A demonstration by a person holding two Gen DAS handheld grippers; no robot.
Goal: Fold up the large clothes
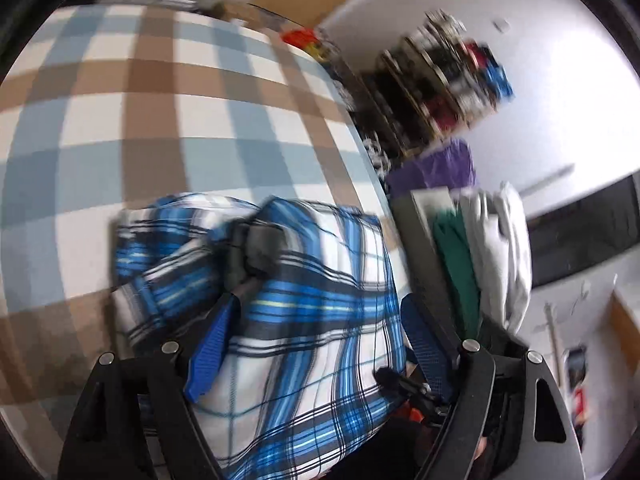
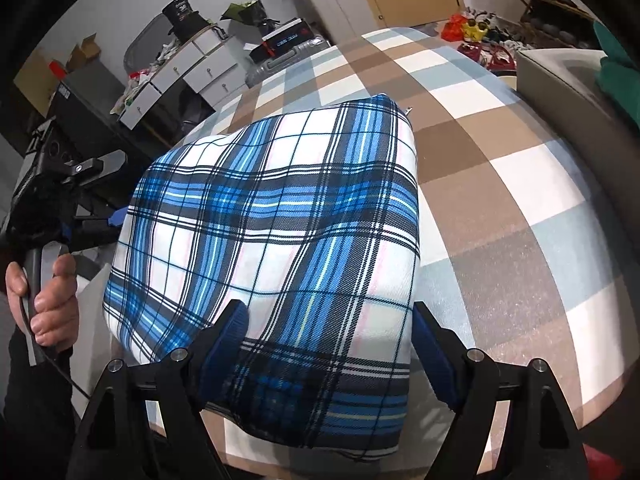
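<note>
A blue, white and black plaid garment lies folded in a thick pad on the checked brown, blue and white cover. My right gripper is open; its blue-padded fingers straddle the garment's near edge, the cloth lying between them. In the left wrist view the same garment is blurred, with a bunched part at its far left. My left gripper is open over it, fingers wide apart on either side of the cloth. From the right wrist view the left gripper stands at the garment's left edge, held by a hand.
A grey box holding green and white clothes stands at the cover's edge, also seen as the grey box. A purple bag and shoe shelves are beyond it. White drawers and a suitcase are past the far-left edge.
</note>
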